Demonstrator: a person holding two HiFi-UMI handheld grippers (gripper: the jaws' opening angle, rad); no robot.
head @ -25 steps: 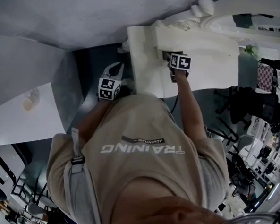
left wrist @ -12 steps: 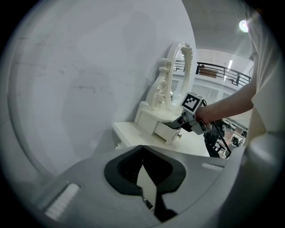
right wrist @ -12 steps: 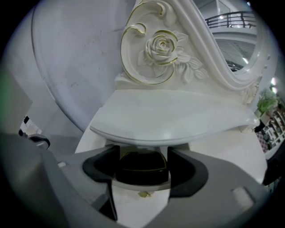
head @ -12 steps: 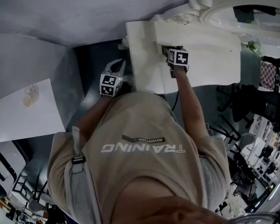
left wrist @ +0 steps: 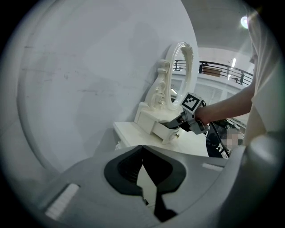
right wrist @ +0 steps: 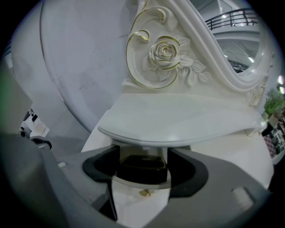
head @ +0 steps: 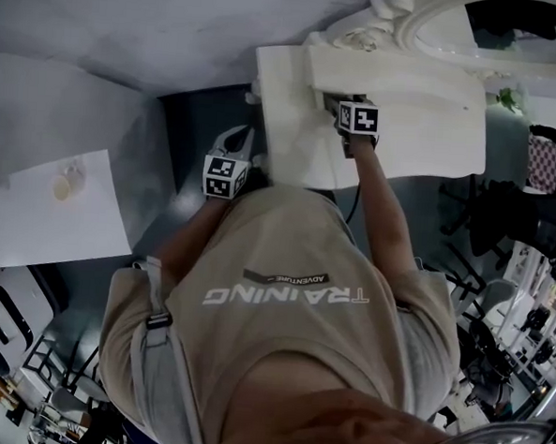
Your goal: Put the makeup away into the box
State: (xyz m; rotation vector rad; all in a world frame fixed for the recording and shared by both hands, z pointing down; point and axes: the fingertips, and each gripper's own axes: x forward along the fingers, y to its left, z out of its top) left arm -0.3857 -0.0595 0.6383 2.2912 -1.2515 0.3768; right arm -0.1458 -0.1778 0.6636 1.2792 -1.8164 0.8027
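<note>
R tongs [head: 331, 105] are up at the vanity's little drawer [right wrist: 141, 207], nose tilted down under the shelf [right wrist: 178, 121]. A dark makeup case [right wrist: 142, 171] sits right between them and fills the gap pad to pad, so it reads as pinched. It hangs just over the drawer's front edge, w/ the small gold knob [right wrist: 144, 193] directly below the tips. Above the R tongs sit the carved rose [right wrist: 165, 51] and the mirror [right wrist: 242, 49], whose frame curves off to the tongs' right.

L tongs [head: 237, 135] are off the bench's [head: 291, 156] left edge, near it but not touching. They're pressed together w/ nothing between them. In the left gripper view the two sides meet at the tip [left wrist: 142, 151], w/ only a thin sliver lower down showing pale bench behind.

Looking along the L tongs, the bench corner is ahead and a bit right. Beyond it the drawer stands pulled out from under the mirror base. The R tongs [left wrist: 172, 126] reach into that spot from the right, marker cube on top, forearm trailing back.

Grey wall lies behind and left of both tongs. A white side table [head: 66, 227] sits well apart, to the left of the L tongs, w/ a small pale item on it, too small to tell what.
</note>
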